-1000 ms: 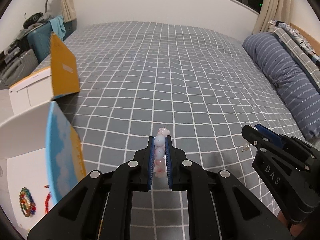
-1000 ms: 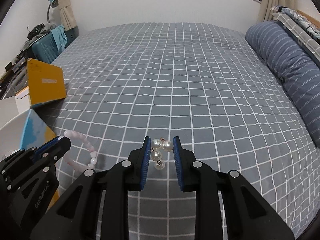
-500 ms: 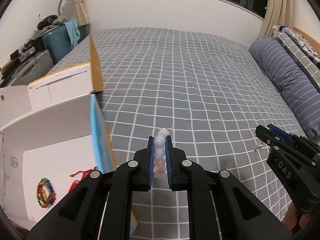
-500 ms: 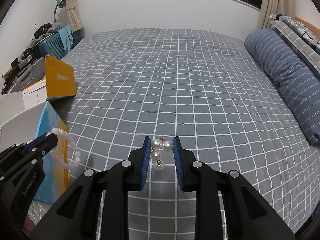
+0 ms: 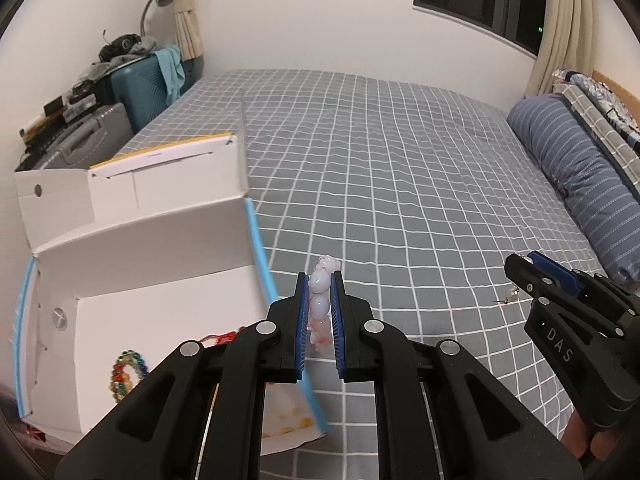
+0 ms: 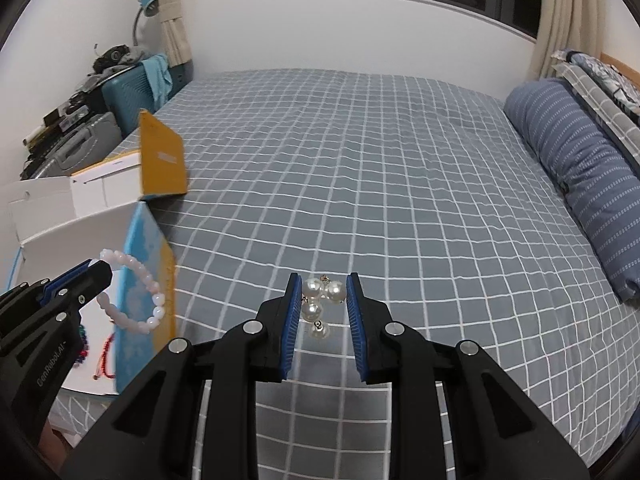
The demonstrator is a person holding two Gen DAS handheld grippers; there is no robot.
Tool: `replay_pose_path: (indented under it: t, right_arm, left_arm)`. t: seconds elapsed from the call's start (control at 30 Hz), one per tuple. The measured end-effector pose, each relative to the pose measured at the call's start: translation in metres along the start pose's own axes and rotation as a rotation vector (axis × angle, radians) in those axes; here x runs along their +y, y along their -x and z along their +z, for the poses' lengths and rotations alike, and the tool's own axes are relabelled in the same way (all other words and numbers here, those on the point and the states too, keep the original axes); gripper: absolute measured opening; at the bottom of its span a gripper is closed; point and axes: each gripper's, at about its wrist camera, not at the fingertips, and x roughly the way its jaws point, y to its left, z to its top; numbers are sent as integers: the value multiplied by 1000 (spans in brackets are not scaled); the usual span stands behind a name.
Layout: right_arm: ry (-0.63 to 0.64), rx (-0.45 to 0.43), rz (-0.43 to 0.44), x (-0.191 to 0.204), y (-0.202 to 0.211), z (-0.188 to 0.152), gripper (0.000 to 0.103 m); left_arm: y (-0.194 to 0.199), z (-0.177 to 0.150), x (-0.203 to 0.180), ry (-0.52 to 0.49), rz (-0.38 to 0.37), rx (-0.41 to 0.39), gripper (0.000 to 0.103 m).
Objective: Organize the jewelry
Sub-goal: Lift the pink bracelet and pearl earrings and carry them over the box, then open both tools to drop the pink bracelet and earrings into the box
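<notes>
Above checked bedspread [image 6: 360, 184], left claw [image 5: 319, 312] pinches pink bracelet [image 5: 320, 308], tilted downward.

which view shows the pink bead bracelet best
The right wrist view: the pink bead bracelet hangs there as an open loop from the left gripper, in front of the box. The left wrist view shows only a few beads edge-on, pinched between the fingers.

Glossy pearl earrings [image 6: 320, 304], matt cardboard box [image 5: 152, 240], cloth bedspread [image 5: 400, 184]
</notes>
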Motion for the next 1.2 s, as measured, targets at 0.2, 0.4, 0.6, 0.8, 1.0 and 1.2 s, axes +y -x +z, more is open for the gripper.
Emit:
replay_pose_path:
  t: [0.2, 0.4, 0.6, 0.8, 1.0, 1.2]
  right_arm:
    - [32, -18, 41, 37, 12, 4, 22]
    - [69, -24, 90, 78, 19, 5, 22]
    - [108, -15, 140, 123, 20, 2, 22]
    - [147, 1, 176, 163, 14, -5, 22]
    - [174, 25, 204, 193, 2, -13, 22]
    - [190, 66, 218, 217, -21, -21, 22]
  left_arm:
    - [23, 0, 26, 27, 22, -26, 10]
    - [37, -3, 61, 65, 57, -34, 10]
    - [38, -14, 103, 111, 112, -12, 10]
    - [42, -28, 143, 148, 149, 0, 10]
    - [36, -44, 174, 178, 175, 25, 10]
    - [23, -59, 202, 203, 185, 58, 10]
